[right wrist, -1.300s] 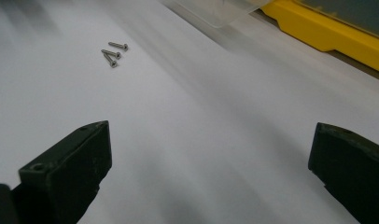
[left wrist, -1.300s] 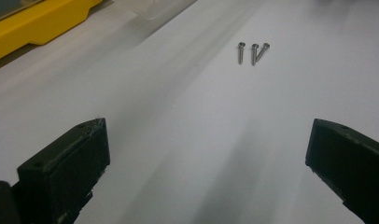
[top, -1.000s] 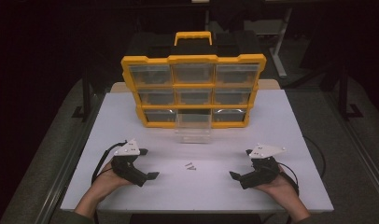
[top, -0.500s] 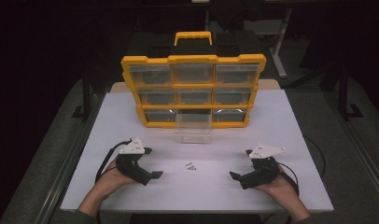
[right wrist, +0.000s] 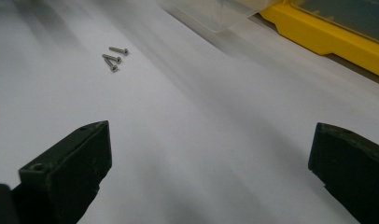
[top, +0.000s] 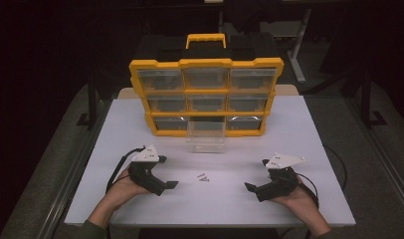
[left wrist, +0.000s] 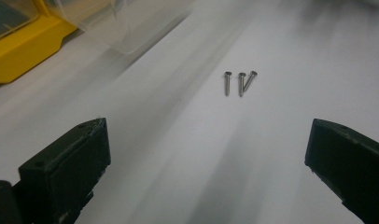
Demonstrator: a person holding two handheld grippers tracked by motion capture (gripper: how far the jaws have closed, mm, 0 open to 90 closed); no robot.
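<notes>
Three small silver screws (left wrist: pixel 239 83) lie flat on the white table (top: pixel 299 129) — close together (two touching).

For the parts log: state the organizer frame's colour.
Yellow organizer frame, black on top; clearest in the high view.

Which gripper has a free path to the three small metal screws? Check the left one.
Probably yes: the left gripper is open, the three small metal screws lie straight ahead, and bare white table lies between.
</notes>
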